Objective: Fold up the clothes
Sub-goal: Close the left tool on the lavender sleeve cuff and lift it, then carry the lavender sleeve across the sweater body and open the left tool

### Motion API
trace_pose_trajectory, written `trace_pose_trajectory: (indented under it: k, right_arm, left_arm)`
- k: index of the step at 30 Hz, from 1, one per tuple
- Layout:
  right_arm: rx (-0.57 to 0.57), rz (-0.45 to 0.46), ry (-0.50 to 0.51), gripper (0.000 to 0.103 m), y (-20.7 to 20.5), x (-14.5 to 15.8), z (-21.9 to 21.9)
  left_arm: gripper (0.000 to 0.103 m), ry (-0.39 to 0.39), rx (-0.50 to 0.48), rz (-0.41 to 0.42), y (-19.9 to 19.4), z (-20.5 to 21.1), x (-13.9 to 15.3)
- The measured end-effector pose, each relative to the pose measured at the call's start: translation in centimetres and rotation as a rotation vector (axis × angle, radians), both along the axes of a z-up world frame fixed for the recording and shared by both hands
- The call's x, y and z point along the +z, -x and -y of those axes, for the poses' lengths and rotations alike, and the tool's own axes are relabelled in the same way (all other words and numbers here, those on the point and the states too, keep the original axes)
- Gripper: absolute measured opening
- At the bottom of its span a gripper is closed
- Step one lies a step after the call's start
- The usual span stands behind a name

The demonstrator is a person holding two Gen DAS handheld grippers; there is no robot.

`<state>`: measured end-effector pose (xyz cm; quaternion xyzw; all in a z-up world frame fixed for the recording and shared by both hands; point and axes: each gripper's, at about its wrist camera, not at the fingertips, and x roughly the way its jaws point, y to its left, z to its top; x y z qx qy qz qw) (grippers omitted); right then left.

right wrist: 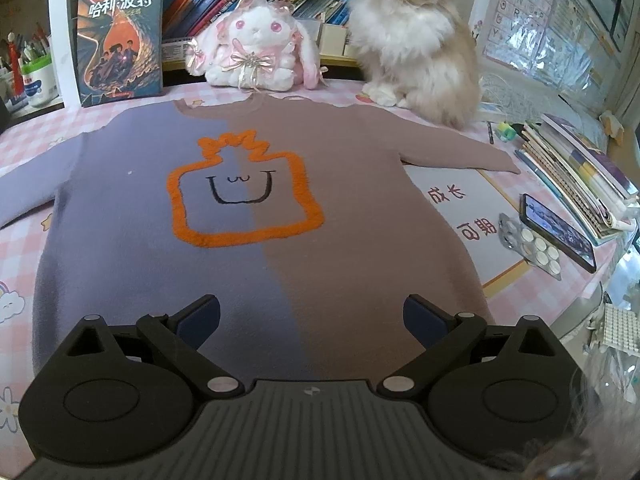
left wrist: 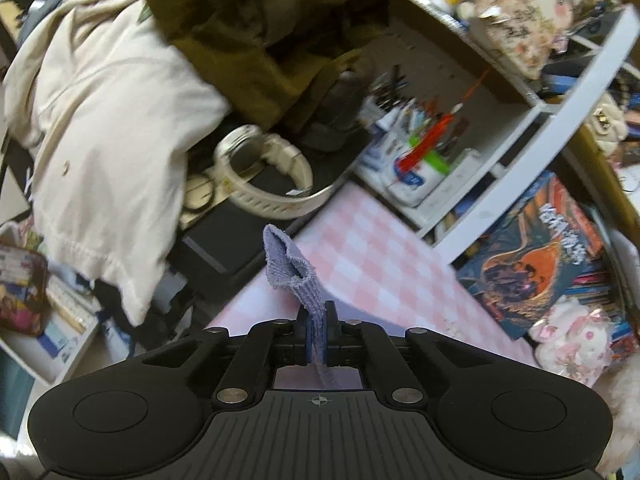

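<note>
A two-tone sweater (right wrist: 260, 208), purple on the left and brown on the right with an orange outlined face, lies flat on the pink checked table (right wrist: 560, 292). My right gripper (right wrist: 312, 318) is open and empty just above the sweater's bottom hem. My left gripper (left wrist: 318, 320) is shut on the purple ribbed sleeve cuff (left wrist: 290, 268), which sticks up between the fingers above the table's left part (left wrist: 380, 264). The rest of the sleeve is hidden under the gripper.
A fluffy cat (right wrist: 420, 36) sits at the back right beside a plush rabbit (right wrist: 256, 52) and a book (right wrist: 120, 36). A phone (right wrist: 556, 232), pill blister and stacked books (right wrist: 580, 176) lie on the right. Clothes pile (left wrist: 112, 128), headphones (left wrist: 264, 172), pen cup (left wrist: 420, 156) on the left.
</note>
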<state>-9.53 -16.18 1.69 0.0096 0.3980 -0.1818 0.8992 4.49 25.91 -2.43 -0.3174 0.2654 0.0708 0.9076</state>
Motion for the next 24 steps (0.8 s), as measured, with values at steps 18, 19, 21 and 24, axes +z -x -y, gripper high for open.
trace_pose_trajectory:
  k: [18,19,21,24]
  right_arm:
    - [0.222,0.037,-0.102,0.099,-2.6,0.1,8.2]
    - [0.246,0.034,-0.107,0.099,-2.8,0.0,8.9]
    - [0.289,0.03,-0.117,0.099,-3.3,0.0,10.3]
    - [0.33,0.025,-0.141,0.099,-3.8,-0.2,12.6]
  left_arm:
    - [0.003,-0.098,-0.05,0.149,0.4,13.9,7.5]
    - [0.003,-0.102,-0.053,0.151,0.1,15.1,7.9]
    - [0.002,-0.111,-0.066,0.156,-0.4,17.5,8.6]
    - [0.003,-0.133,-0.094,0.169,-1.4,21.4,9.8]
